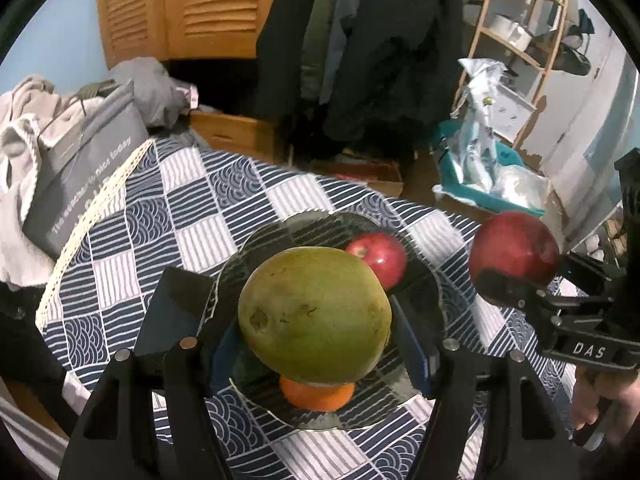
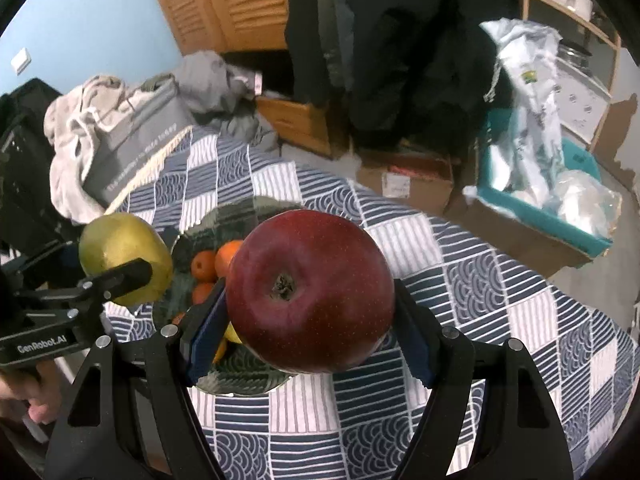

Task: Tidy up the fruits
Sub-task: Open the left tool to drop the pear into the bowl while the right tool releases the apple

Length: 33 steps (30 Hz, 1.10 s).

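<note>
Two red apples are showing, one (image 1: pixel 514 246) between the right claw's fingers and one (image 1: pixel 378 258) beyond the left claw, plus one green mango (image 1: pixel 314 314) and three oranges (image 2: pixel 230 256).

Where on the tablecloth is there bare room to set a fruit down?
Free: the tablecloth right of the glass plate, toward the teal box. Crowded: the plate, holding oranges, and the far-left edge by the grey bag.
</note>
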Each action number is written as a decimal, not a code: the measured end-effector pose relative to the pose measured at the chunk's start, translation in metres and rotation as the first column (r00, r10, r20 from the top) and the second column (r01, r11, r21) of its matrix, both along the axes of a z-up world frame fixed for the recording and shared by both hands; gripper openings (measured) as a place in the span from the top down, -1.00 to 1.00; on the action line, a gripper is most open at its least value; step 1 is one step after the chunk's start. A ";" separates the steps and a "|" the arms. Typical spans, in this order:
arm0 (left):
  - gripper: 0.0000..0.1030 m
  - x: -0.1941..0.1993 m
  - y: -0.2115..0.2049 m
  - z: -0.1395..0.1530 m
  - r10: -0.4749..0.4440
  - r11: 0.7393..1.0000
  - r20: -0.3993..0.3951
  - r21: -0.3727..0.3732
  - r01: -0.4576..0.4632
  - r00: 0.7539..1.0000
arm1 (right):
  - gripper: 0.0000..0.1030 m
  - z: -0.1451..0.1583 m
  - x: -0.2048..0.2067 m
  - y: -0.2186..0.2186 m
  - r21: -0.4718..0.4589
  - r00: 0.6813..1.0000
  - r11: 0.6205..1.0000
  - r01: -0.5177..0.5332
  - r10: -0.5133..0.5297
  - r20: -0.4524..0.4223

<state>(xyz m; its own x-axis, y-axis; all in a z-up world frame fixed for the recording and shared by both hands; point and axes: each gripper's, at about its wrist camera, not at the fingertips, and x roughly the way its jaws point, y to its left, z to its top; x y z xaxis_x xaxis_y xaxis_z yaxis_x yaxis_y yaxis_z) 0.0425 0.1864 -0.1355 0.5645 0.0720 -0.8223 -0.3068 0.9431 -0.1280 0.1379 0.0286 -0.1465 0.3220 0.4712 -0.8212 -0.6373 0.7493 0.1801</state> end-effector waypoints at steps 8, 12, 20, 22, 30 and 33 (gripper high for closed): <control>-0.38 0.002 0.013 -0.023 0.025 1.000 -0.060 -0.007 -0.025 0.998 | -0.48 -0.029 -0.002 0.019 -0.044 0.998 0.998 -0.049 0.046 -0.049; -0.38 0.003 0.018 -0.032 0.033 0.999 -0.084 -0.014 -0.034 0.996 | -0.48 -0.040 -0.005 0.026 -0.065 0.995 0.995 -0.075 0.070 -0.072; -0.38 0.008 0.019 -0.047 0.036 0.999 -0.122 -0.021 -0.039 0.992 | -0.48 -0.062 -0.006 0.033 -0.094 0.987 0.990 -0.103 0.091 -0.130; -0.38 0.009 0.019 -0.052 0.033 0.999 -0.136 -0.023 -0.036 0.990 | -0.48 -0.066 -0.005 0.034 -0.098 0.985 0.990 -0.106 0.091 -0.146; -0.39 0.009 0.023 -0.061 0.041 0.998 -0.173 -0.030 -0.047 0.984 | -0.50 -0.078 -0.004 0.039 -0.121 0.978 0.985 -0.124 0.100 -0.184; -0.38 0.008 0.024 -0.059 0.060 0.998 -0.173 -0.002 -0.062 0.983 | -0.50 -0.082 -0.006 0.040 -0.135 0.977 0.982 -0.129 0.102 -0.188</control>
<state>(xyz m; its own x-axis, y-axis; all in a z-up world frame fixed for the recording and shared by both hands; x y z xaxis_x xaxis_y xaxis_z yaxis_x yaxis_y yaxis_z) 0.0507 0.2107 -0.1949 0.4085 0.0955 -0.9078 -0.3819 0.9212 -0.0749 0.1320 0.0687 -0.2285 0.1136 0.3675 -0.9231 -0.6881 0.6993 0.1937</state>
